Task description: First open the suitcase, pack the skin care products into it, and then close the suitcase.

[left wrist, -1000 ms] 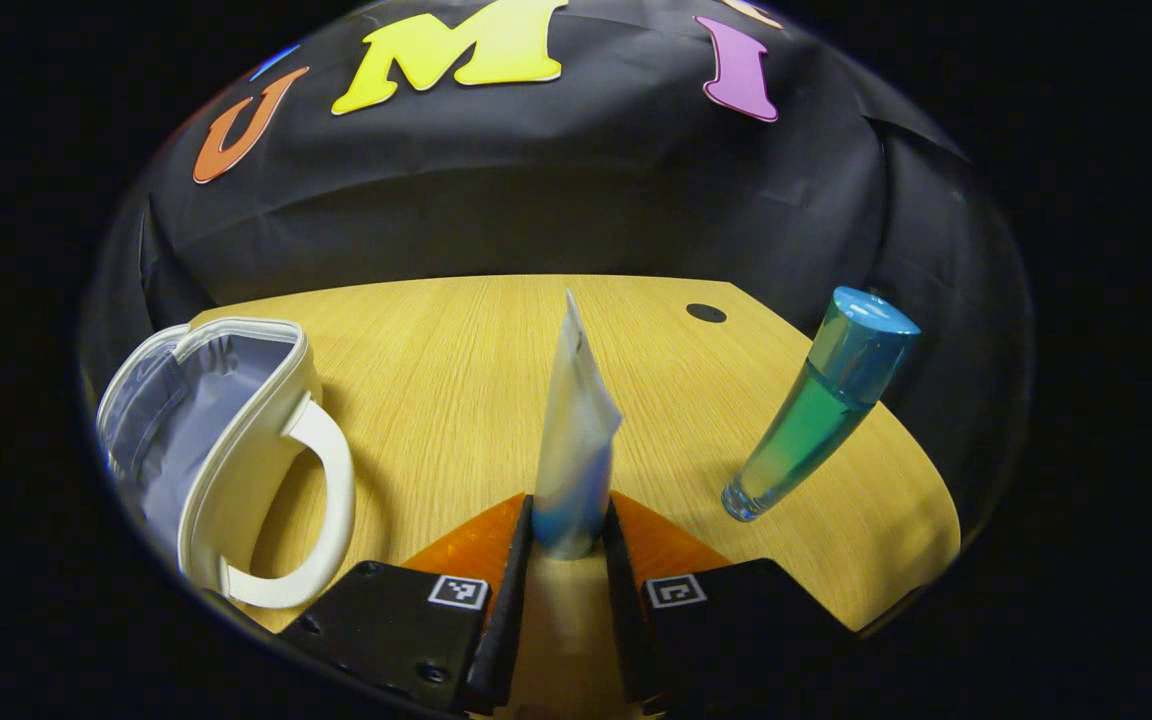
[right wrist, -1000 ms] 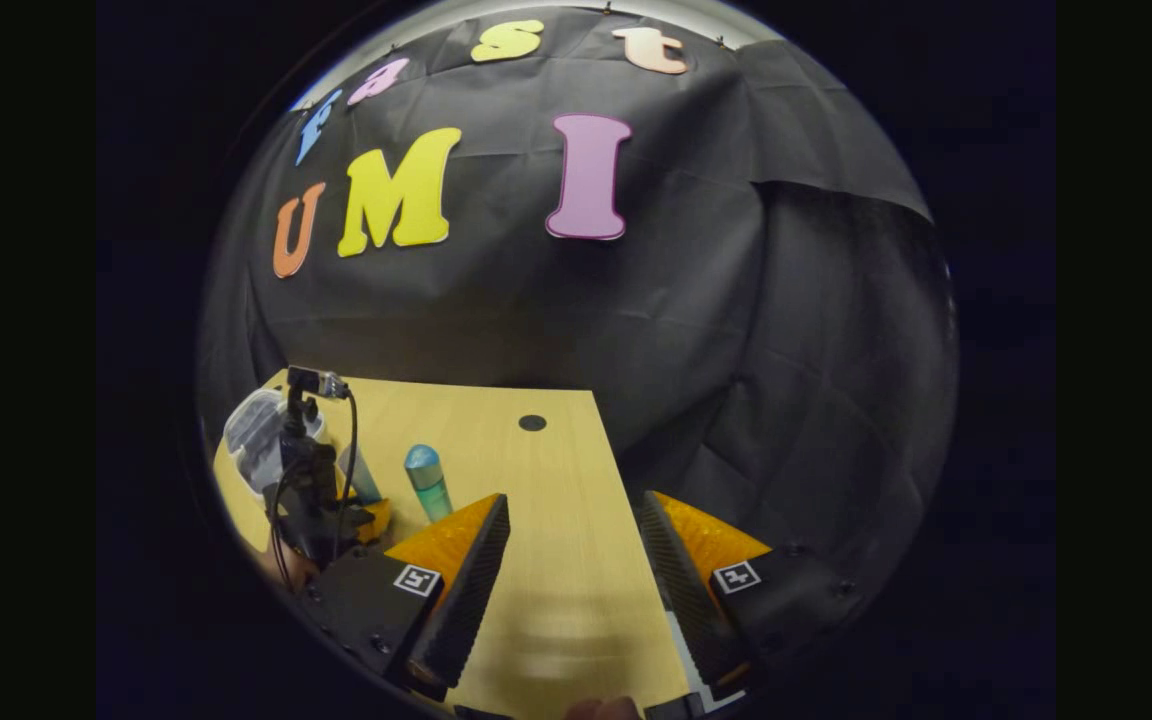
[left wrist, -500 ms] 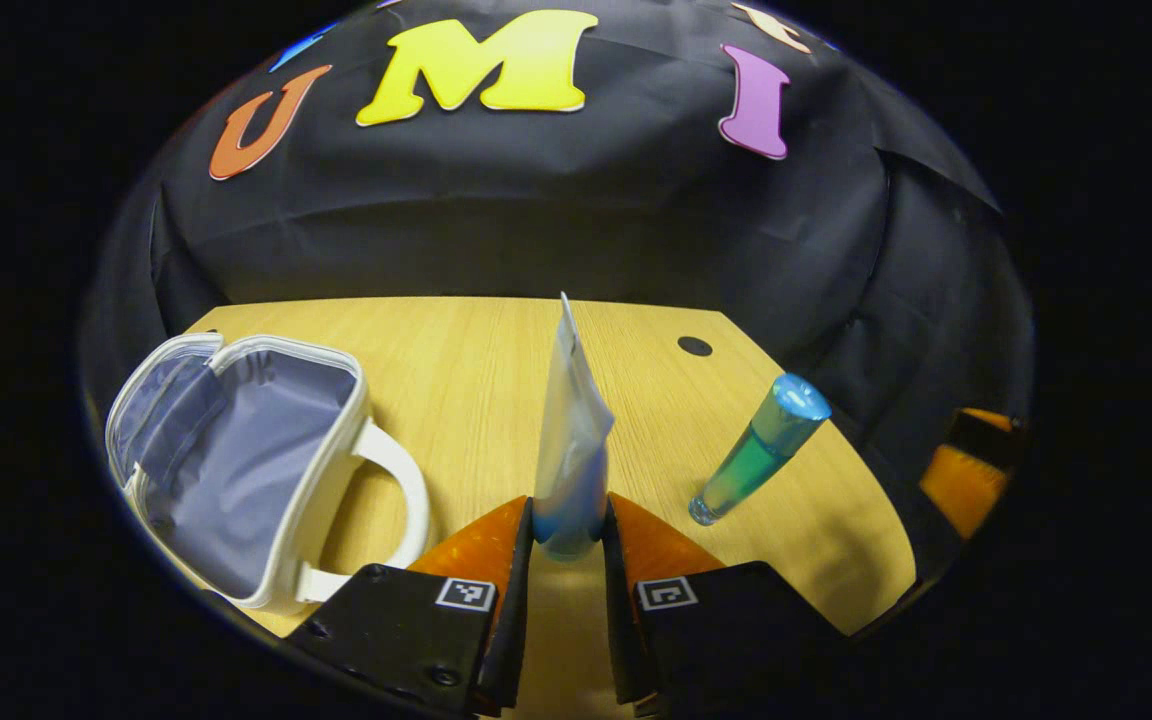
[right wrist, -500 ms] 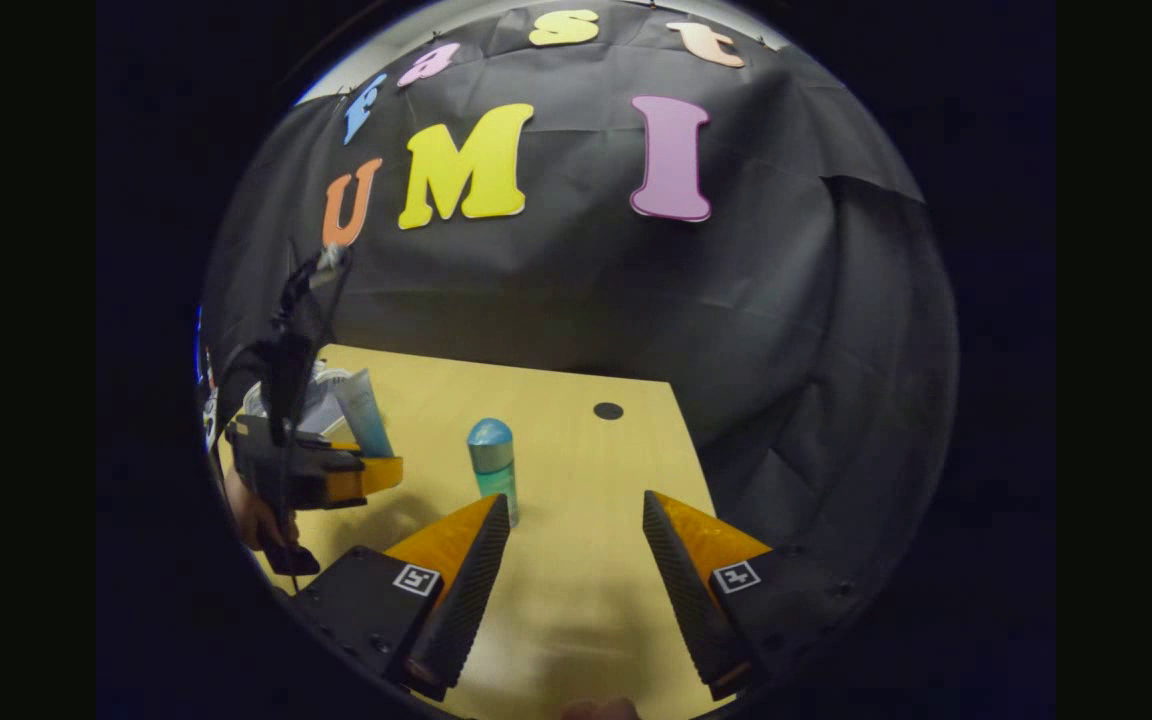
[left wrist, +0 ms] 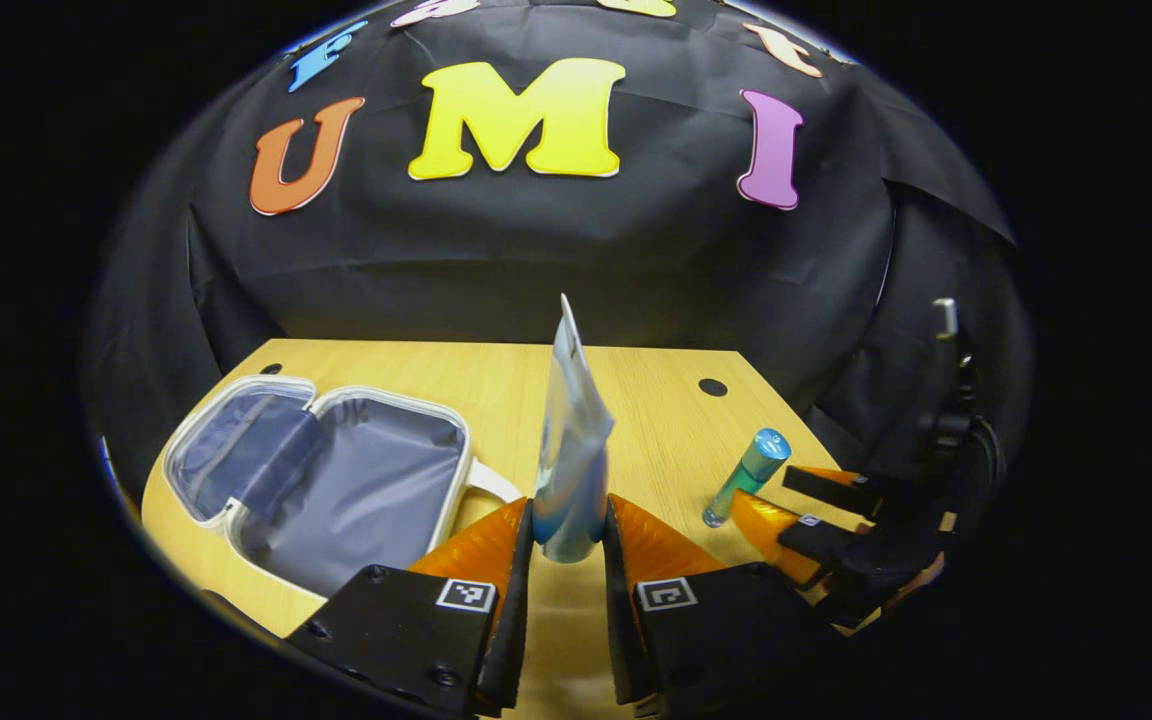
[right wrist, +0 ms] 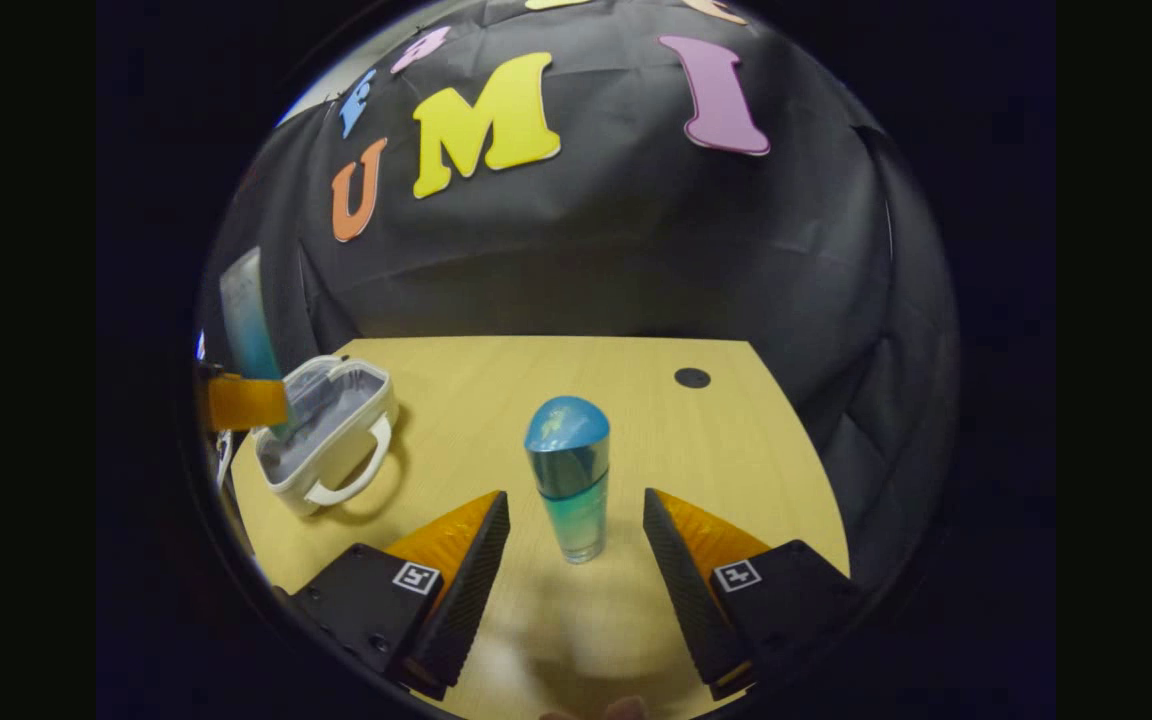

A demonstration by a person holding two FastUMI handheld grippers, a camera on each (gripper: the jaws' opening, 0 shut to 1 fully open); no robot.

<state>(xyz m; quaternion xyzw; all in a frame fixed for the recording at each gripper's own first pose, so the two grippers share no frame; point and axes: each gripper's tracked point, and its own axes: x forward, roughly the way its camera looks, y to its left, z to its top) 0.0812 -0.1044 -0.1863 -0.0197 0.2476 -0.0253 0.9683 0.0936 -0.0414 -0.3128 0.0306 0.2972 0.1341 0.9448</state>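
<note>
The white soft-sided suitcase with grey lining [left wrist: 336,490] lies open at the lower left of the left gripper view, on the pale wooden table [left wrist: 656,400]. Packing is under way. The left gripper [left wrist: 568,535] pinches a white-and-blue squeeze tube [left wrist: 571,450] upright at frame centre, above the table; it seems lifted clear, though height is hard to judge. Next it needs carrying left over the lining. In the right gripper view, the right gripper [right wrist: 576,525] is spread wide around a standing blue-capped green bottle [right wrist: 568,475], not touching; closing comes next.
</note>
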